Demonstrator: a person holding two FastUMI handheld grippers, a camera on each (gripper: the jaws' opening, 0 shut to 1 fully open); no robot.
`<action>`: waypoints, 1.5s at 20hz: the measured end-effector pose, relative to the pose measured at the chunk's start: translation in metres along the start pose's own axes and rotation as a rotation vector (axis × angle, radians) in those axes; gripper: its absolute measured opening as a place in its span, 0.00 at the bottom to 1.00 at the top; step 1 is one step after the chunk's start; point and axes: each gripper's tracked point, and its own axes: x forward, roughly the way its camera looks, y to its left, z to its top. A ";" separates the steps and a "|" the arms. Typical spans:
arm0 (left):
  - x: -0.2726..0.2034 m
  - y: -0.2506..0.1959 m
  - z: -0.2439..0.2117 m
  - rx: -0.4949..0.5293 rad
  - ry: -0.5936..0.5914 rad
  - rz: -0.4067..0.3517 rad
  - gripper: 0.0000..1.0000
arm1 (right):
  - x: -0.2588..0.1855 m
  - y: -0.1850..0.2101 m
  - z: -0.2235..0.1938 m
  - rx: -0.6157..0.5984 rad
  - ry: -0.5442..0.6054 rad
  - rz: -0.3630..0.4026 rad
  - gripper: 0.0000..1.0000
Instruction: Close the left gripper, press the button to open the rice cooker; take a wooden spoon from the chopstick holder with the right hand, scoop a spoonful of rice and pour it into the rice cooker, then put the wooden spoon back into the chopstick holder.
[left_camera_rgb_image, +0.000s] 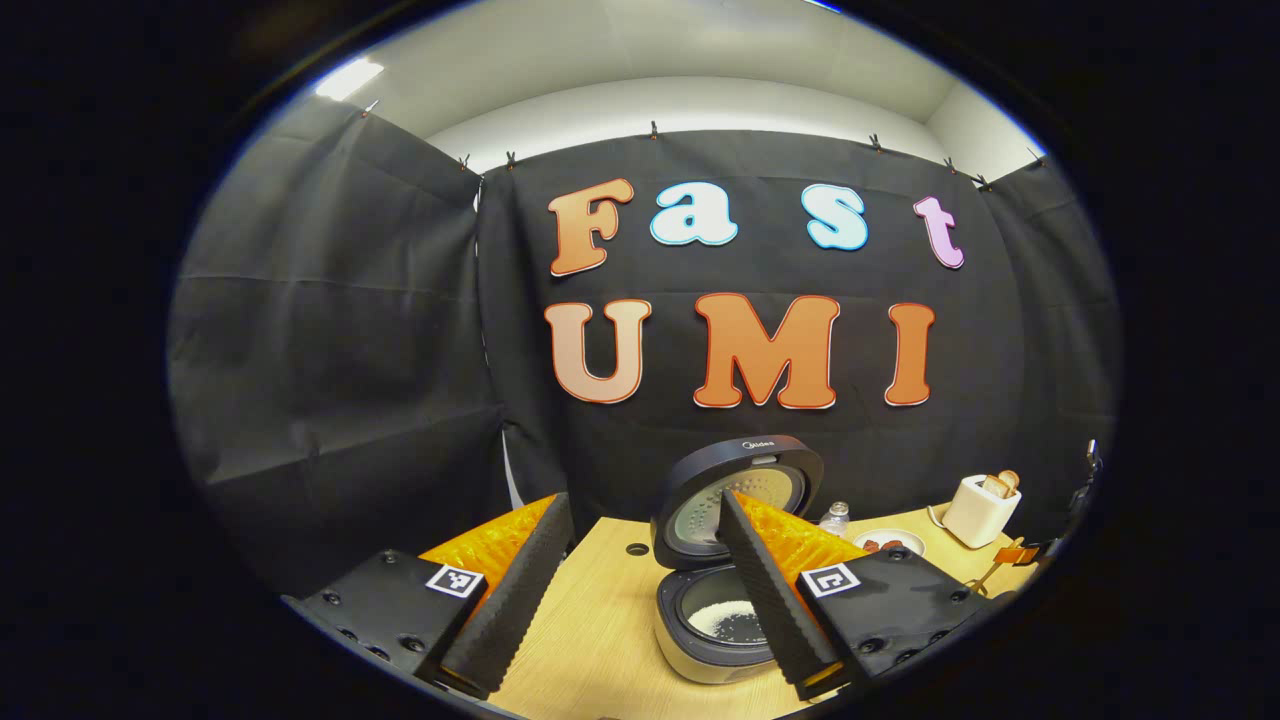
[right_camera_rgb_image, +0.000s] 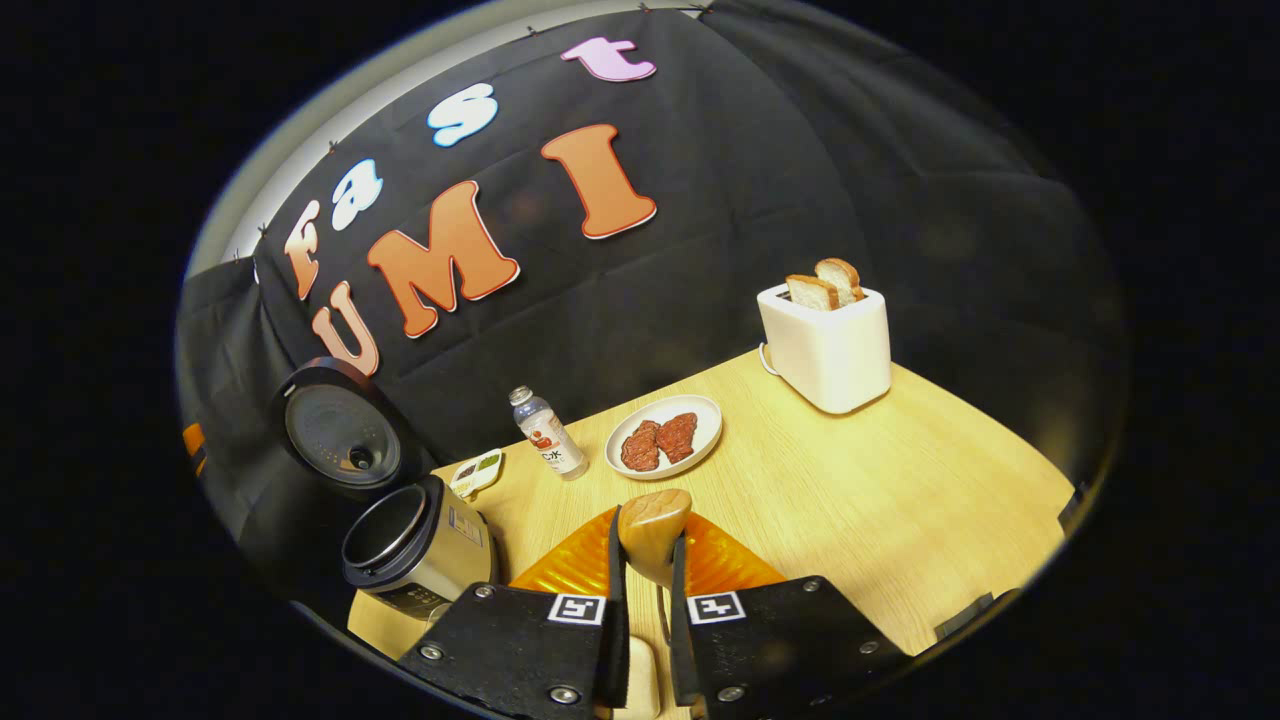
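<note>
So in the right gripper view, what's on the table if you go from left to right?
Rice cooker with its lid up → small dish → bottle → plate of meat → toaster with two bread slices sticking out. The right claw sits low in front, shut on the wooden spoon.
</note>
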 end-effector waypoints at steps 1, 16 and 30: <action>-0.002 -0.002 -0.001 0.001 0.001 0.003 0.99 | 0.001 -0.003 -0.001 0.015 0.002 0.009 0.16; 0.032 -0.057 0.009 -0.004 0.013 -0.056 0.99 | -0.052 -0.051 0.099 -0.206 -0.111 -0.176 0.78; 0.196 -0.127 0.090 -0.070 -0.040 -0.142 1.00 | -0.101 0.029 0.184 -0.365 -0.278 -0.153 0.93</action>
